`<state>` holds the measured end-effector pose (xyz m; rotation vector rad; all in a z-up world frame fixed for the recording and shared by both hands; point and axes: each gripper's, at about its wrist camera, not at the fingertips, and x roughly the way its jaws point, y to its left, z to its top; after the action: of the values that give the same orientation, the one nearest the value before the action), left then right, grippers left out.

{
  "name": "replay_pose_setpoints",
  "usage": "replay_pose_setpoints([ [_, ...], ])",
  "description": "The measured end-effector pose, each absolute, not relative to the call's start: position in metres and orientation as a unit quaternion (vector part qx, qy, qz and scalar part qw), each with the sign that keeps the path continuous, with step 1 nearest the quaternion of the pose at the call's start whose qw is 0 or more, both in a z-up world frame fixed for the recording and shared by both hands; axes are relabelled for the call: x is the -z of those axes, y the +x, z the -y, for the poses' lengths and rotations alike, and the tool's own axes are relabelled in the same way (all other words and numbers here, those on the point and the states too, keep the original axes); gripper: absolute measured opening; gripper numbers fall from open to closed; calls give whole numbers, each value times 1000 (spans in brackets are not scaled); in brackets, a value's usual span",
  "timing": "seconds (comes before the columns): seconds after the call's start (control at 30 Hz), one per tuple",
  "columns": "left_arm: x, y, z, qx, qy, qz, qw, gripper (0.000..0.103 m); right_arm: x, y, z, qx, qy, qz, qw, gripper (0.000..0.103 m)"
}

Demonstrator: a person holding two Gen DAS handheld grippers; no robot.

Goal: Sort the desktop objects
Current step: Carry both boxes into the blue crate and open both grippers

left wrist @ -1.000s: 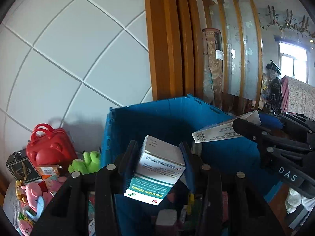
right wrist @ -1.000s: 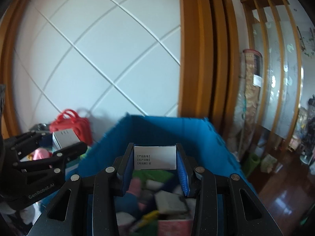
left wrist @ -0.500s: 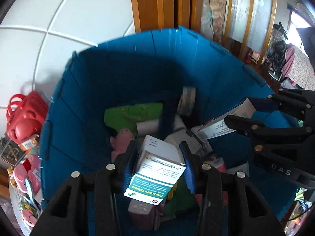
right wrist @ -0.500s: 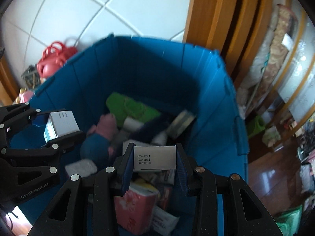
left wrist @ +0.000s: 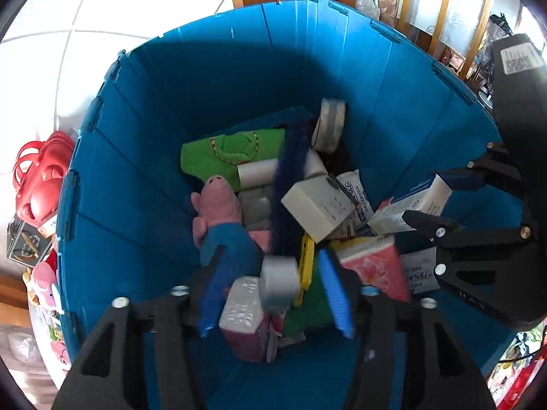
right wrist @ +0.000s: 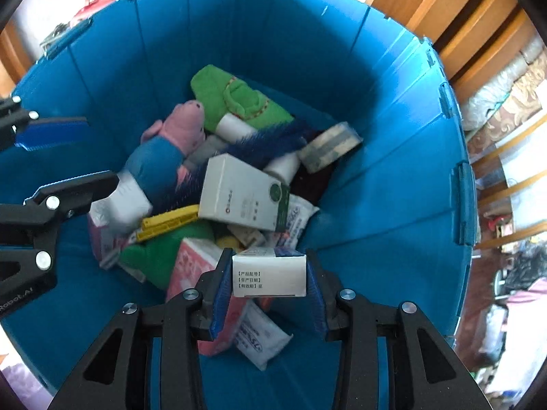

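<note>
A: Dropping stage. Your left gripper [left wrist: 273, 294], jaws just spread, releases its blurred box [left wrist: 278, 285] over the blue bin [left wrist: 143, 157].

B: Your right gripper [right wrist: 268, 290] clamps the white carton [right wrist: 268, 273]; loosen it next, I judge.

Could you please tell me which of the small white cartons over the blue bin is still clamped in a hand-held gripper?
The white carton with three lines of black print, pinched by the right hand-held gripper. The blurred carton sits loose between the left hand-held gripper's just-opened pads.
</note>
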<state>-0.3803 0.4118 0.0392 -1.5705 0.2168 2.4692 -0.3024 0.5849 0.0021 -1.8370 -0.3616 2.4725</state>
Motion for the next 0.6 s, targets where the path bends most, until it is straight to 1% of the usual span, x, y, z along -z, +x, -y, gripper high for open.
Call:
replay_pose_setpoints([
  [0.17,-36,-374,-412,-833,-538,-84,101,58,4,-298,-582,-785,-607,121,18,40],
  [0.23,-32,-373,-413,-826,-547,-87,100,58,8,-298,-582,-779,-616,120,17,48],
  [0.3,-29,-371,-413,-822,-553,-93,100,58,12,-296,-580,-773,-622,122,15,69],
  [0.33,-28,-369,-413,-822,-553,-94,101,58,13,-295,-579,-772,-623,127,14,72],
  [0.43,-26,-367,-411,-821,-554,-92,102,58,14,-292,-575,-769,-626,130,10,75],
  [0.5,-27,-365,-411,-821,-554,-91,103,58,14,-291,-574,-768,-627,132,11,86],
  [0.6,-30,-361,-411,-824,-549,-95,105,58,12,-286,-573,-768,-626,133,12,89],
])
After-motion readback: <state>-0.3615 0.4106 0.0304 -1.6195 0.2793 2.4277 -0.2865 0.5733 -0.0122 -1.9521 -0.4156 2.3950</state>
